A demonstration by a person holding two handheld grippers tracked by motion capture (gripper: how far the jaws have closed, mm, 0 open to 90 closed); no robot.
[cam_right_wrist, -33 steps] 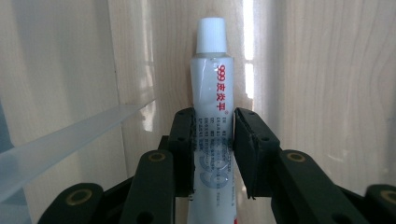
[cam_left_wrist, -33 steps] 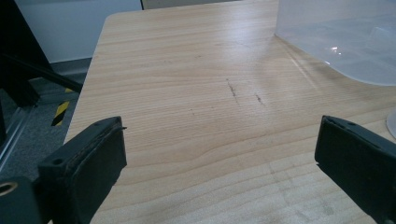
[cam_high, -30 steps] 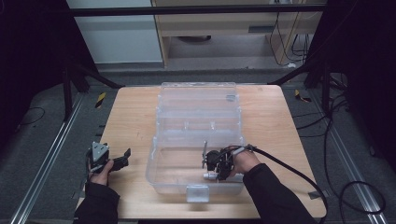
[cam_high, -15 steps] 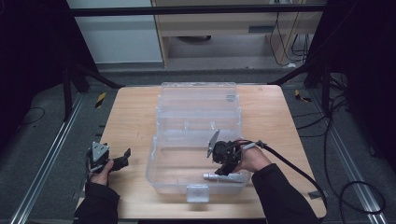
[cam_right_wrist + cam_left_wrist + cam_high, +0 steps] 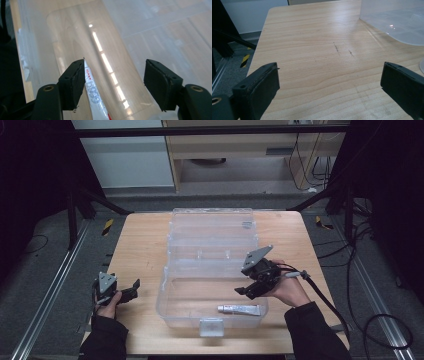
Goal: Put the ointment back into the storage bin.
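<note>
1. A small silver-white tube [image 5: 239, 309] lies flat on the floor of the clear plastic box [image 5: 210, 285], in the near compartment, close to the front wall and toward the box's right end. Its long side runs along that wall.
2. In the right gripper view the tube [image 5: 93, 96] slants up from the bottom edge, its upper end hidden behind the left jaw and its lower end cut off by the frame. The print on it is too small to read.
3. The box stands open in the middle of the wooden table [image 5: 140, 245], its lid laid back away from the person. A latch tab sits at the middle of the front wall.
4. The right gripper [image 5: 250, 291] hangs over the near compartment, above and a little behind the tube, apart from it. Its jaws are spread wide with nothing between them. The grey plate on top tilts up toward the far side.
5. The right hand [image 5: 288, 289] holds that gripper from the right, the dark sleeve coming up from the bottom edge, and a cable trails off toward the table's right edge.
6. The left gripper [image 5: 131, 289] sits low near the table's left front edge, well apart from the box, held in the left hand [image 5: 107, 305]. Its jaws point toward the box.
7. In the left gripper view its jaws are wide apart over bare wood, holding nothing, with a corner of the box [image 5: 397, 22] at the upper right.
8. Through the clear walls the box's inner dividers are hard to make out.
</note>
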